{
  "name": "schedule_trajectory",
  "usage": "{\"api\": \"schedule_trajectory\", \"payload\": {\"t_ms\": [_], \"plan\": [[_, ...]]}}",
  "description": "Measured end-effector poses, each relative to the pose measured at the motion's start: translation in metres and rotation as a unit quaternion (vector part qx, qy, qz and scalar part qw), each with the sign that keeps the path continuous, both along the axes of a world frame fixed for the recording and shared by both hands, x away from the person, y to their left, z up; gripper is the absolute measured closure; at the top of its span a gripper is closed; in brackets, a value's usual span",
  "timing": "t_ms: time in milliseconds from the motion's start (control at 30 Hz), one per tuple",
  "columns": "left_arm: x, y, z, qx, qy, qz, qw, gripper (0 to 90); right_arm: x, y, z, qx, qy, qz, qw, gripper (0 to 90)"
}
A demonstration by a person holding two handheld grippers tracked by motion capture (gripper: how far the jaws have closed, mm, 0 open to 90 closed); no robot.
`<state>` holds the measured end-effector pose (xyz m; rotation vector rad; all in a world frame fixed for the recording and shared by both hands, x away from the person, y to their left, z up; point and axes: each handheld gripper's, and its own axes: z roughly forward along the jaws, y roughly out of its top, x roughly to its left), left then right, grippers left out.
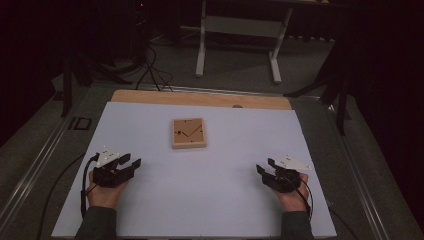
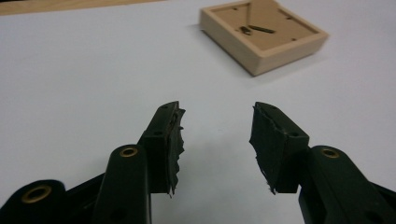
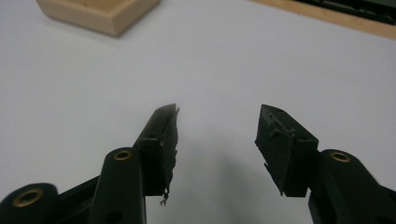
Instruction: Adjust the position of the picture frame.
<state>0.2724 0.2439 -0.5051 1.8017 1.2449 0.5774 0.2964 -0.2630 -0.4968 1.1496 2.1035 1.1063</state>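
Note:
A shallow square wooden tray [image 1: 188, 133] lies near the middle of the white table top [image 1: 200, 185], with thin dark lines and a few small holes on its floor. In the left gripper view the wooden tray [image 2: 264, 35] sits ahead and to the right, holding a small dark rod. My left gripper [image 1: 131, 162] rests at the near left, open and empty [image 2: 217, 112]. My right gripper [image 1: 265, 165] rests at the near right, also open and empty [image 3: 218, 112]. A corner of the wooden tray [image 3: 100, 11] shows at the upper left of the right gripper view.
A bare wooden strip [image 1: 200, 98] runs along the table's far edge. Beyond it a white desk frame [image 1: 240, 30] stands on the dark floor, with cables [image 1: 150, 70] on the left. Metal rails [image 1: 35, 160] flank the table.

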Motion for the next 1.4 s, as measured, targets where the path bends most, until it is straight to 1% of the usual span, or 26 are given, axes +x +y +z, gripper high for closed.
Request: {"api": "schedule_trajectory", "payload": {"t_ms": [33, 100, 167, 267, 400, 533, 733, 800, 867, 933, 967, 1100, 1167, 1333, 1400], "plan": [[0.000, 0.000, 0.000, 0.000, 0.000, 0.000, 1.0000, 52.6, 0.000, 0.000, 0.000, 0.000, 0.000, 0.000, 1.0000, 47.3], [0.000, -0.003, 0.002, 0.005, -0.002, -0.008, 1.0000, 52.7, 0.000, 0.000, 0.002, 0.012, -0.002, 0.005, 0.9999, 47.2], [0.000, -0.004, 0.002, 0.005, -0.001, -0.015, 0.9999, 52.9, 0.001, -0.001, 0.002, 0.021, 0.000, 0.003, 0.9998, 46.7], [0.001, -0.006, 0.002, 0.007, 0.000, -0.017, 0.9998, 52.5, 0.002, -0.002, 0.002, 0.032, -0.001, 0.002, 0.9995, 46.2], [0.001, -0.006, 0.002, 0.004, 0.003, -0.017, 0.9999, 52.1, 0.001, -0.001, 0.004, 0.034, -0.004, -0.001, 0.9994, 45.4], [0.001, -0.009, 0.001, 0.001, 0.011, -0.020, 0.9998, 51.3, 0.000, -0.001, 0.003, 0.035, -0.002, -0.001, 0.9994, 44.7], [-0.001, -0.016, 0.004, 0.004, 0.011, -0.024, 0.9996, 50.3, -0.001, -0.001, 0.002, 0.036, -0.002, 0.000, 0.9994, 44.4], [-0.002, -0.018, 0.008, 0.005, 0.007, -0.025, 0.9997, 49.7, -0.001, 0.001, 0.000, 0.036, 0.000, -0.002, 0.9993, 44.3], [-0.002, -0.019, 0.011, 0.001, 0.002, -0.024, 0.9997, 49.3, -0.001, 0.001, 0.000, 0.036, -0.001, 0.000, 0.9993, 44.3], [0.000, -0.020, 0.014, -0.006, 0.001, -0.022, 0.9997, 48.8, -0.002, 0.001, 0.001, 0.039, -0.004, -0.002, 0.9992, 44.3], [0.001, -0.020, 0.015, -0.007, 0.004, -0.021, 0.9998, 48.8, -0.002, 0.000, 0.001, 0.040, -0.006, -0.003, 0.9992, 44.3], [0.005, -0.023, 0.018, 0.001, 0.004, -0.020, 0.9998, 49.3, -0.002, -0.002, 0.002, 0.044, -0.010, -0.008, 0.9989, 44.4], [0.010, -0.027, 0.023, 0.002, 0.001, -0.022, 0.9997, 49.7, -0.002, -0.005, 0.002, 0.049, -0.013, -0.013, 0.9986, 44.5], [0.021, -0.035, 0.029, 0.005, -0.008, -0.024, 0.9997, 49.7, -0.003, -0.007, 0.004, 0.051, -0.018, -0.018, 0.9983, 44.4], [0.026, -0.037, 0.032, 0.010, -0.009, -0.024, 0.9996, 49.6, -0.003, -0.007, 0.004, 0.051, -0.022, -0.020, 0.9983, 44.4]]}}
